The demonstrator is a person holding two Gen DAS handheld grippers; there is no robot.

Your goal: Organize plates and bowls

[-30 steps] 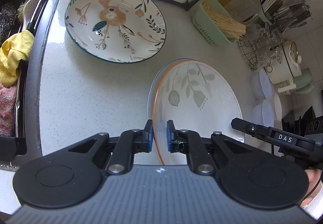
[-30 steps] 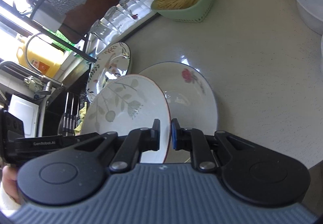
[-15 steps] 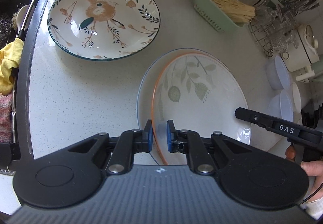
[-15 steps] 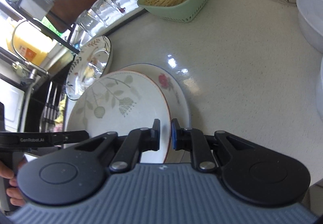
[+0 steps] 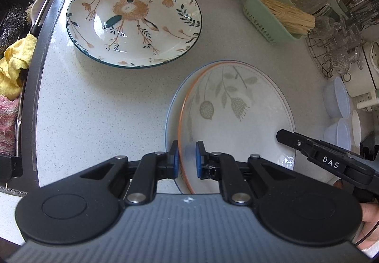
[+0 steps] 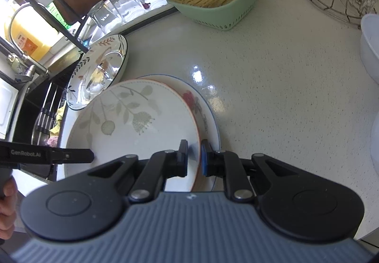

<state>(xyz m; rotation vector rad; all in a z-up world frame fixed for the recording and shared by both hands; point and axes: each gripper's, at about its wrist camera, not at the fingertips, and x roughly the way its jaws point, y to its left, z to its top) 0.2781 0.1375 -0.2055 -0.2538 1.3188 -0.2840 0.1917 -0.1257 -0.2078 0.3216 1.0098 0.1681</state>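
An orange-rimmed plate with grey leaf print (image 5: 236, 121) (image 6: 132, 130) rests on a blue-rimmed plate with a red flower (image 6: 203, 118) on the white counter. My left gripper (image 5: 186, 160) straddles the leaf plate's near-left rim, its jaws slightly parted around it. My right gripper (image 6: 194, 157) straddles the opposite rim the same way. A larger bird-and-branch plate (image 5: 133, 16) (image 6: 97, 71) lies alone further back, near the sink.
A sink (image 5: 14, 26) with yellow cloth and scrubbers lies left. A tray of upturned glasses (image 6: 123, 7) stands behind under a black rack. A green basket of sticks (image 5: 277, 12), a wire glass stand (image 5: 336, 50) and white bowls (image 5: 338, 102) crowd the right.
The leaf plate has come down onto the flower plate and now lies on it. Both grippers' jaws have widened slightly around its rim.
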